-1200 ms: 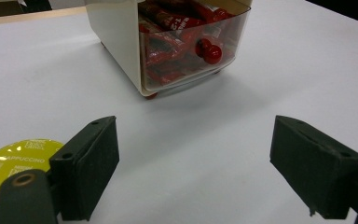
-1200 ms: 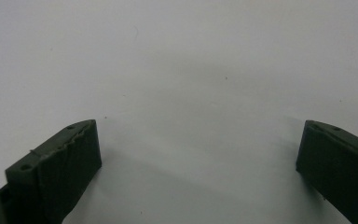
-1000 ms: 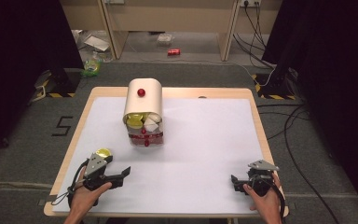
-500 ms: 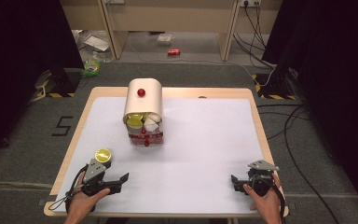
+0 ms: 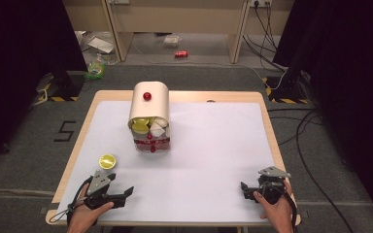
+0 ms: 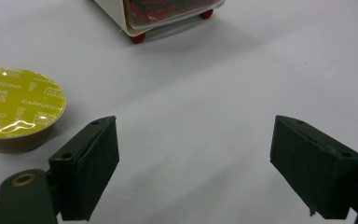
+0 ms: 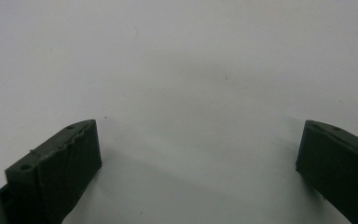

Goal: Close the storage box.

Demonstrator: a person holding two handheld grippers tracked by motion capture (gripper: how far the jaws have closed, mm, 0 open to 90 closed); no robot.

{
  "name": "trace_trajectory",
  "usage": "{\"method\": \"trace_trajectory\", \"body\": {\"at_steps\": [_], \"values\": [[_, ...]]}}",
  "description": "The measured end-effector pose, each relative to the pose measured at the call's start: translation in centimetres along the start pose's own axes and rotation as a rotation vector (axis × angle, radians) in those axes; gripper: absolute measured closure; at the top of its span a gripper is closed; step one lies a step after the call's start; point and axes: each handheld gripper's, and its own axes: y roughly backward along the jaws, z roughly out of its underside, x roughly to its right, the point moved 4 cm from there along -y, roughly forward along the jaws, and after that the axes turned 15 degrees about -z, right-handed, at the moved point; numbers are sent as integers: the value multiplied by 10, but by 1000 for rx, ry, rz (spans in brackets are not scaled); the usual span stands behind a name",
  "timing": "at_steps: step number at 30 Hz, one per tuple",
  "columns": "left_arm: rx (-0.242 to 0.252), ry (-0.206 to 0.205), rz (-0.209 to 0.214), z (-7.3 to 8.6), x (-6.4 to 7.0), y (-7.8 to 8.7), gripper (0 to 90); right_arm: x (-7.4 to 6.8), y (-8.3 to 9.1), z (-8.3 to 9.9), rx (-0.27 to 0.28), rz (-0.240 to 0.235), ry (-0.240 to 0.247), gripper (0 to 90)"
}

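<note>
The left gripper (image 5: 119, 193) has drawn back from the capsule (image 5: 107, 160), both grippers released and empty, dispenser (image 5: 149, 119) apparently still stocked; right gripper (image 5: 248, 188) idle.

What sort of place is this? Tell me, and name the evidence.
Probably a lab or a recording workspace, not a home: a table under a white sheet, black curtains at both sides, and cables trailing over the grey carpet.
</note>
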Motion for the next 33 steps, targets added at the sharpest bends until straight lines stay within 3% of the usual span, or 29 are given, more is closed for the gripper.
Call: {"method": "trace_trajectory", "body": {"at_steps": [12,25,33], "values": [[-4,-1,26,11,6,4,150,0,0,0,2,1,0,2],[-28,-38,25,26,12,6,150,0,0,0,3,0,-1,2],[-23,-30,20,30,12,10,150,0,0,0,3,0,-1,2]]}}
